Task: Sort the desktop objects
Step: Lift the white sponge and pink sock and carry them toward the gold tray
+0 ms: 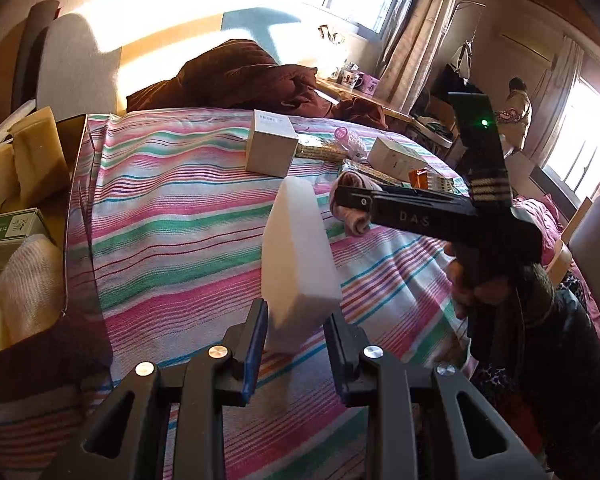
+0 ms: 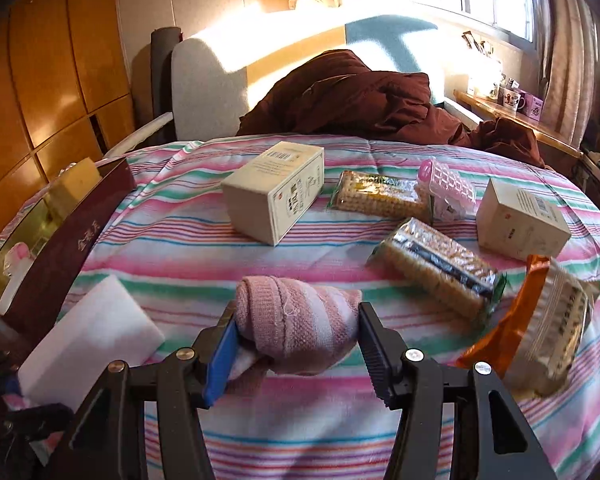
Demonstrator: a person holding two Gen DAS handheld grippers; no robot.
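The left tongs (image 1: 296, 344) are seen spread, their pads on either side of the near end of a white foam block (image 1: 300, 256), which lies on the striped bedspread (image 1: 172, 216); whether the pads touch it cannot be told. The right tongs (image 2: 296, 344) are held around a rolled pink sock (image 2: 300, 320): the blue pad is pressed against its left end, while contact on the right side cannot be told. In the right view the block (image 2: 88, 340) lies just left of the sock. Farther out, two cartons (image 2: 276, 192) (image 2: 520, 220), two cracker packs (image 2: 380, 196) (image 2: 440, 264) and an orange packet (image 2: 540, 312) are spread over the bed. A dark red box (image 2: 60, 248) stands at the left edge.
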